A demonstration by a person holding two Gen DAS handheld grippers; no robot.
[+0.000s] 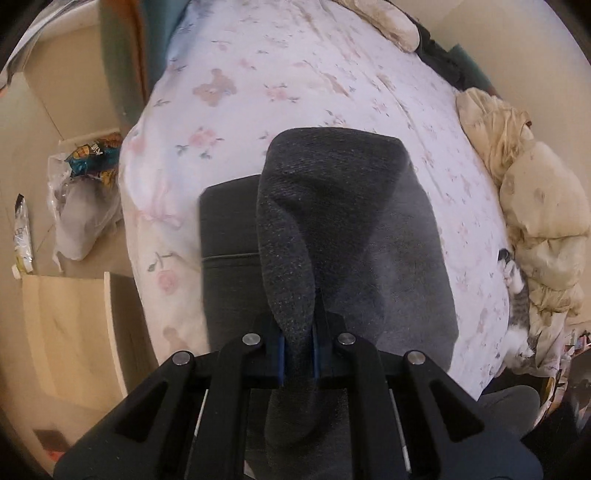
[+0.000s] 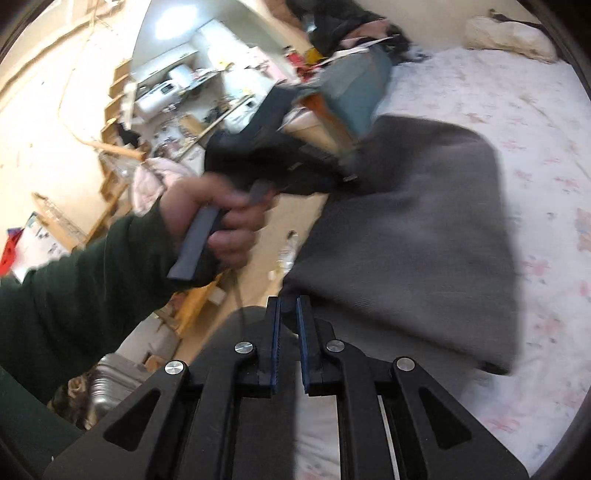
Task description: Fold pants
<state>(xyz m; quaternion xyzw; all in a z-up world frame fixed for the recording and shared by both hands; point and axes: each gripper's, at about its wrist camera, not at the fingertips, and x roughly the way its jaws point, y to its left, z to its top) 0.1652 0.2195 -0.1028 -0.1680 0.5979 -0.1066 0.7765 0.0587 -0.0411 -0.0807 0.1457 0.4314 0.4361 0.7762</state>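
Grey pants (image 1: 388, 240) lie folded on the flowered bed sheet (image 1: 295, 74). A thick fold of their knit fabric (image 1: 291, 266) rises off the pile and runs between the blue pads of my left gripper (image 1: 299, 328), which is shut on it. In the right wrist view the pants (image 2: 424, 240) are a blurred grey slab on the bed, ahead and to the right of my right gripper (image 2: 289, 306). Its jaws stand a narrow gap apart with nothing between them. A hand (image 2: 218, 221) in a dark green sleeve grips the left gripper's handle at the pants' far left edge.
A beige quilt (image 1: 546, 221) is bunched along the bed's right side with a cat (image 1: 517, 295) lying beside it. A pillow (image 1: 391, 22) sits at the head. Bags (image 1: 81, 206) and a board (image 1: 74, 332) lie on the floor left of the bed.
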